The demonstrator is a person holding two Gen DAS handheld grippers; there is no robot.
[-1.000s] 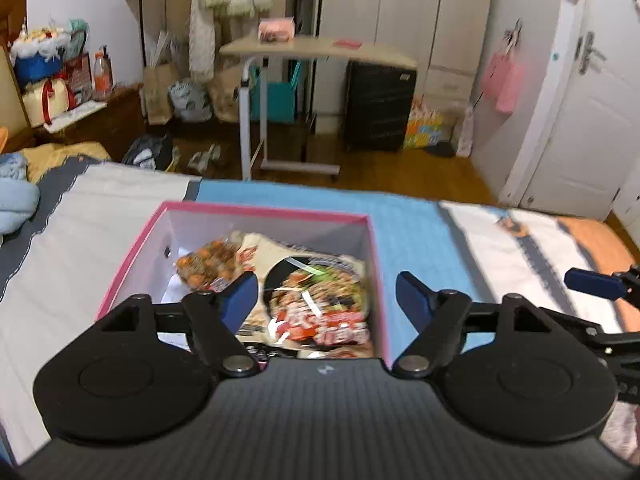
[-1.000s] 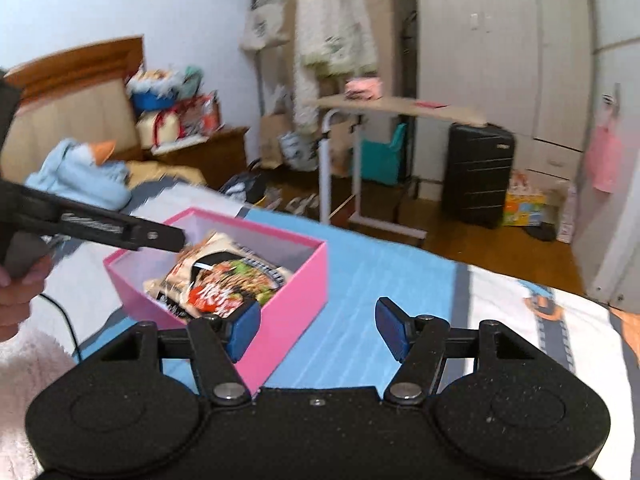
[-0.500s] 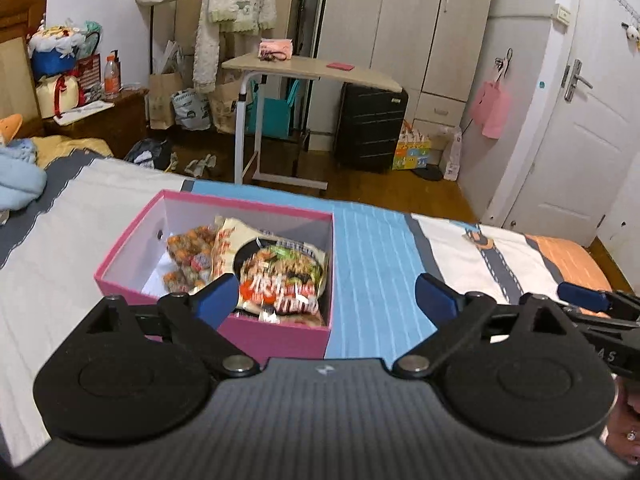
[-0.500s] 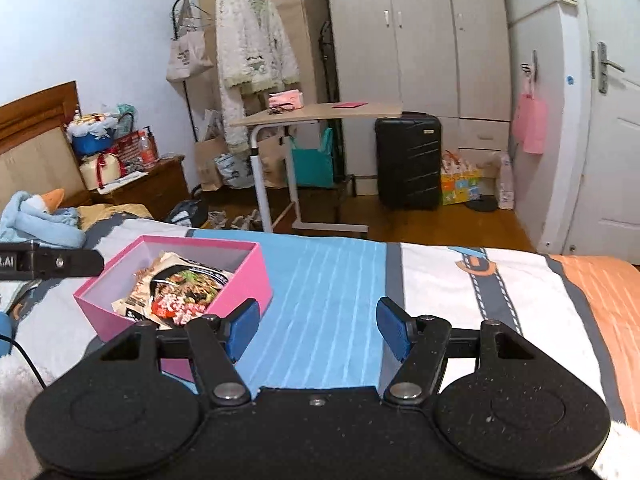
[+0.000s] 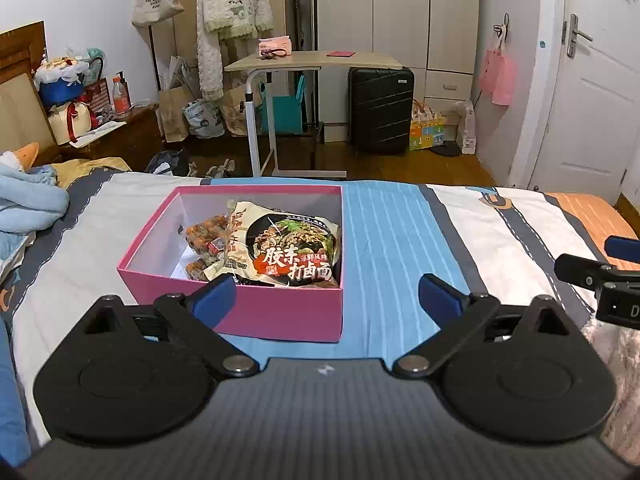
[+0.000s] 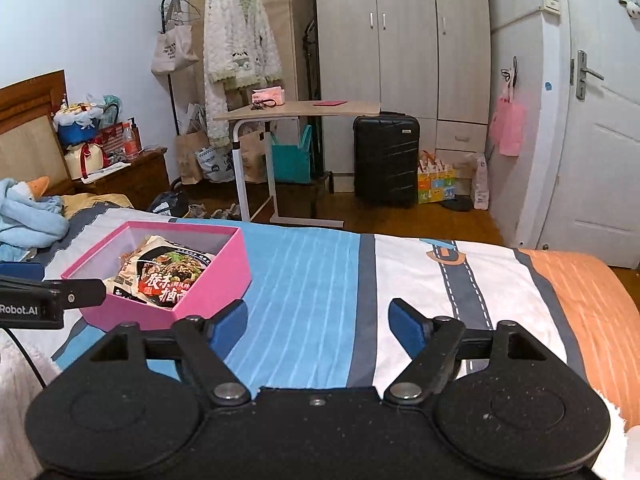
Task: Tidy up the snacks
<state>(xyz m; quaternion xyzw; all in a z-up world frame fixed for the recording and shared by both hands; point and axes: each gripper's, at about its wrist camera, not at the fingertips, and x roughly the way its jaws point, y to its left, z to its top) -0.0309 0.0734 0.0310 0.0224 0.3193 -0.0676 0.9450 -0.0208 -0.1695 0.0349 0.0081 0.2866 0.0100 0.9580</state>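
Observation:
A pink box point(image 5: 264, 312) sits on the bed and also shows in the right wrist view point(image 6: 208, 292). Inside it lie a noodle packet point(image 5: 294, 248) with a bowl picture and red lettering, and a bag of brown snacks point(image 5: 204, 236) to its left. The noodle packet shows in the right wrist view point(image 6: 164, 274) too. My left gripper point(image 5: 326, 294) is open and empty, held back from the box's near wall. My right gripper point(image 6: 318, 322) is open and empty over the blue stripes to the right of the box.
The bed cover point(image 5: 400, 232) has blue, white, grey and orange bands. A light blue blanket point(image 5: 28, 204) lies at the left. Beyond the bed stand a rolling desk point(image 5: 312, 60), a black suitcase point(image 5: 380, 108), wardrobes and a white door point(image 5: 592, 92).
Both grippers have pulled back and up from the box, which now looks smaller and farther. The right view has swung right. Both stay open and empty.

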